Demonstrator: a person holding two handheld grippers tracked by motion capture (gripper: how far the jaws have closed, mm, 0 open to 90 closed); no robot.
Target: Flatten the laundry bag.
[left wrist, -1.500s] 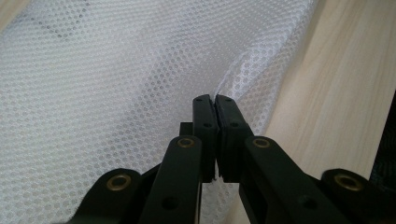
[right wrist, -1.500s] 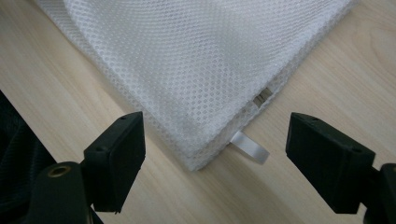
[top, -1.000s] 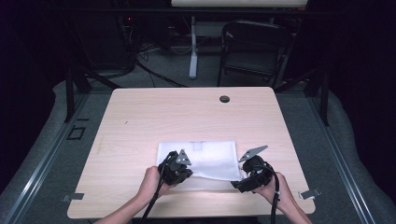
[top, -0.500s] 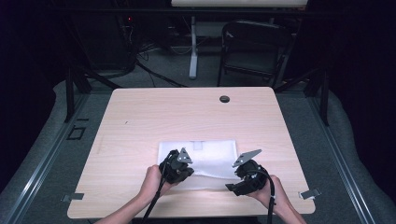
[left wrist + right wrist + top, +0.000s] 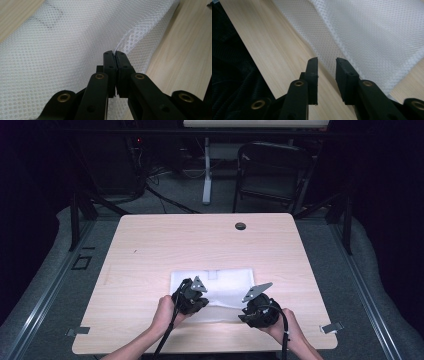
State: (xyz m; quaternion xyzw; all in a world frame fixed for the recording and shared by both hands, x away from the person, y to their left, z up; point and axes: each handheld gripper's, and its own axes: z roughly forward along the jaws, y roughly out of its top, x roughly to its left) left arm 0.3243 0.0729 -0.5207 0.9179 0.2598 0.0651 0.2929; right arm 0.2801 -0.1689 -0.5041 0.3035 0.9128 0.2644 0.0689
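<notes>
**Right jaws closing at the mesh's edge**

High view: a white mesh cloth (image 5: 212,287) lies flat at the lower middle of the table (image 5: 150,245). The left gripper (image 5: 192,292) sits on the cloth's lower left part; the right gripper (image 5: 257,307) has shifted left from a second ago, to the cloth's lower right corner.

Left gripper view: the left gripper (image 5: 115,53) has its jaws pressed together on a raised fold of the cloth (image 5: 62,50) at mid-frame.

Right gripper view: the right gripper (image 5: 326,61) has just been closing its jaws; a narrow gap remains, with the cloth's (image 5: 374,32) hem lying under it and bare wood at left. The pads do not press on the cloth, so the second grip is likely about to land.
</notes>
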